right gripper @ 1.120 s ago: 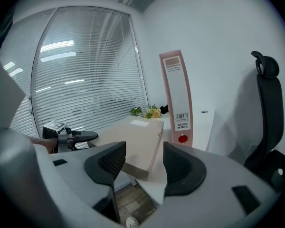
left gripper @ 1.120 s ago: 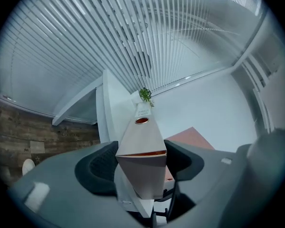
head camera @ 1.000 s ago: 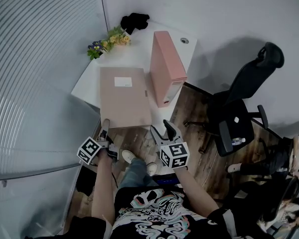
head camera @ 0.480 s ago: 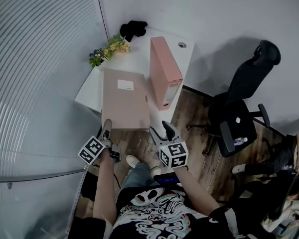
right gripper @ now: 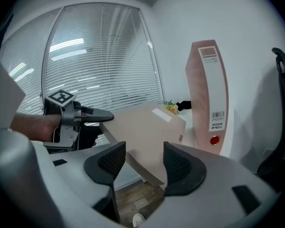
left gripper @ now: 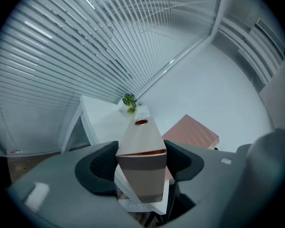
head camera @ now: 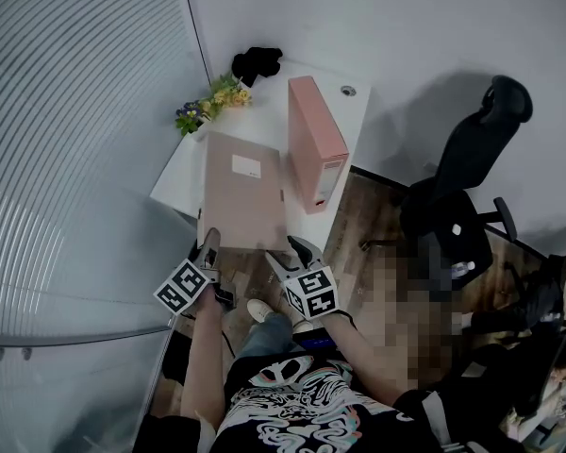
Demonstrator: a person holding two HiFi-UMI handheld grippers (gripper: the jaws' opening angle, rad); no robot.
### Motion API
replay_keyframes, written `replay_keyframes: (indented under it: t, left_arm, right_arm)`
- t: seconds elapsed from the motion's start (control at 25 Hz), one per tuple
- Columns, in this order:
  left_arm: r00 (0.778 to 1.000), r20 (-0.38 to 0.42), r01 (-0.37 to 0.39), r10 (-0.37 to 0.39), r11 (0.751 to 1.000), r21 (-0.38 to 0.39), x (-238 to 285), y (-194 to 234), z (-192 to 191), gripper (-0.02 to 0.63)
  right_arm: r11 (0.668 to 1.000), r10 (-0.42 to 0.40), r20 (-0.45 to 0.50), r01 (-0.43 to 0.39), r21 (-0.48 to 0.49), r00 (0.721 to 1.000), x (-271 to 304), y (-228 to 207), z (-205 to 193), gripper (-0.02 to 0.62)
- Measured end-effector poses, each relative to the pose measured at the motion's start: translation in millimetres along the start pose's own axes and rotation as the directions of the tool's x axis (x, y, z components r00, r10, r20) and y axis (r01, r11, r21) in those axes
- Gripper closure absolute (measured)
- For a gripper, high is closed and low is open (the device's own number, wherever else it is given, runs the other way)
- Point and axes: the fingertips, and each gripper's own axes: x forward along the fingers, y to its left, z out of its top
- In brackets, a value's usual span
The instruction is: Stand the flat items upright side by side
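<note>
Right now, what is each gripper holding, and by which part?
Left gripper clamps the tan file box by its near end. Right gripper holds nothing; its open jaws straddle the box's near corner.

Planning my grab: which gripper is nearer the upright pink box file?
Right. The right gripper is at the tan box's near corner toward the pink box file; the left gripper clamps the other near corner, farther off.
</note>
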Motion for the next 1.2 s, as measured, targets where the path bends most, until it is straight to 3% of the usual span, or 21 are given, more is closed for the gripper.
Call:
replay_keyframes:
  t: [0.28,0.6,0.8,1.2]
  left_arm:
    - [1.0,0.003,-0.005,0.005,0.998,0.056,-5,-10,3,0.311]
    - [1.0,0.004,0.002,-0.003,0.991,0.134,-11,-24,5,0.311]
    - [1.0,0.006,0.016,-0.017,0.985,0.17,-12,-37,5,0.316]
    - [0.999,0.005,0.048,-0.05,0.978,0.203,-16,-55,6,0.323]
  right_arm:
    - [0.992,0.08,-0.114,-0.09,-0.085,0.99,23,24,-10,0.357]
    - [0.969,0.073,-0.192,-0.115,-0.219,0.979,37,28,-15,0.357]
    - [0.934,0.07,-0.239,-0.147,-0.324,0.968,40,33,-15,0.417]
    - [0.938,0.073,-0.242,-0.149,-0.314,0.968,41,32,-13,0.413]
